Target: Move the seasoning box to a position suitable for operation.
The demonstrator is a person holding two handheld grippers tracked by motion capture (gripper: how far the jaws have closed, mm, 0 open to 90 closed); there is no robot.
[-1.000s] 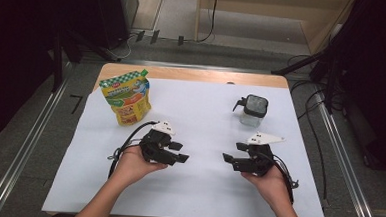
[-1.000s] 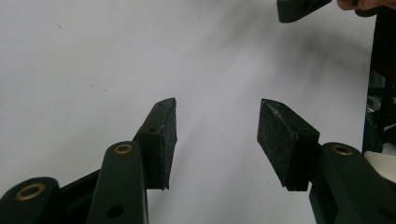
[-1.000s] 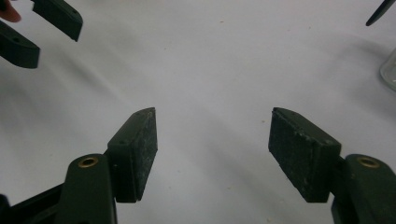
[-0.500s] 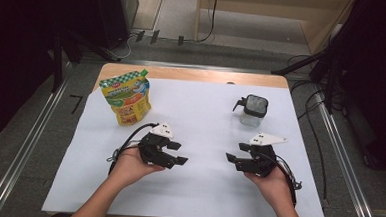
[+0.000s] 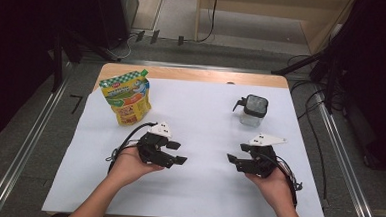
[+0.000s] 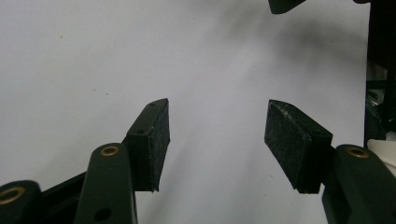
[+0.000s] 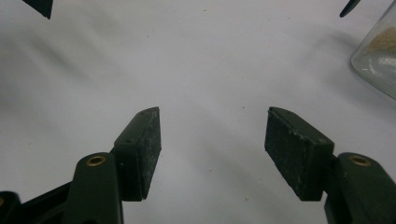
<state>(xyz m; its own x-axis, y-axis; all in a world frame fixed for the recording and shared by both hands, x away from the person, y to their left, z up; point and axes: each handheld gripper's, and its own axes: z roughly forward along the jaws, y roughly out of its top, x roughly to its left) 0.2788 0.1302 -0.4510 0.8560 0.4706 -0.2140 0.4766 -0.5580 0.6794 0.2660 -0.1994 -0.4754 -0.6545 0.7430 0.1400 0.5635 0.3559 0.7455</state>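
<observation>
On the white-covered surface [image 5: 202, 189] the person's two hands rest near the front edge, each holding a gripper, and the two tools point toward each other across a bare stretch of white. The left gripper [image 5: 177, 152] sits low over the sheet with its jaws apart and nothing between them; its own view [image 6: 217, 140] shows only plain white between the two dark pads. Those jaws have just been opening a little wider. The right gripper [image 5: 233, 162] faces it from the other side, also with its jaws spread and empty, after closing slightly; in its view [image 7: 212, 149] the gap frames bare white. A small clear jar [image 5: 253, 110] with a dark lid and a side handle stands upright behind the right gripper, near it but apart, and its glass wall with some pale grainy contents appears at the edge of the right gripper view [image 7: 377, 58]. A yellow and green pouch [image 5: 126, 96] stands at the far left of the sheet, behind the left gripper and apart from it.
</observation>
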